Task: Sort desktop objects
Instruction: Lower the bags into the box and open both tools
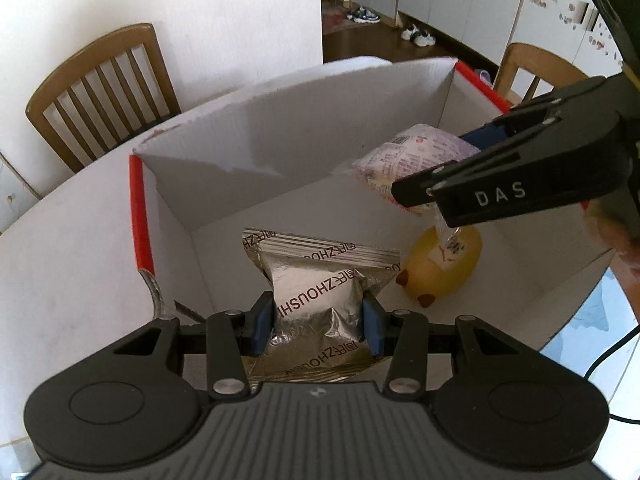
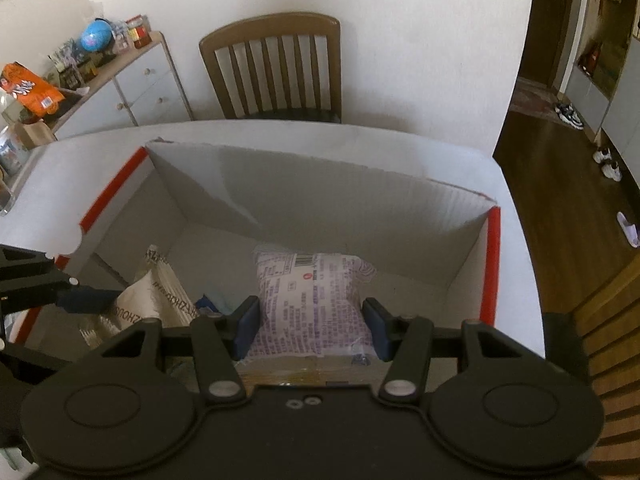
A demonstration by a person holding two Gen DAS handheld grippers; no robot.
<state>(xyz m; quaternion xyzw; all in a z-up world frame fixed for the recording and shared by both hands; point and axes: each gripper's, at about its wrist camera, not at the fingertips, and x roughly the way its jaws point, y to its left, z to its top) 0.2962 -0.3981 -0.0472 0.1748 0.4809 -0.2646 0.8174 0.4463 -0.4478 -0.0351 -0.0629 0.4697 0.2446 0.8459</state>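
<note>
Silver foil filled my left view: the left gripper [image 1: 319,322] was clamped on a silver foil packet [image 1: 320,300], held over the open white cardboard box [image 1: 224,148] on the table [image 1: 60,240]. My right gripper [image 2: 313,326] pinched a clear bread packet with purple print [image 2: 312,300] above the same box. A yellow plush toy [image 1: 444,268] lay on the box floor, I think under that bread. A wooden chair [image 2: 276,68] stood behind.

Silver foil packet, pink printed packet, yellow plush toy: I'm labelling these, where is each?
Silver foil packet [image 1: 320,300]: left wrist view, its bulging middle between the pads.
Pink printed packet [image 2: 312,300]: right wrist view, its printed face.
Yellow plush toy [image 1: 436,268]: left wrist view, its body on the box floor.
</note>
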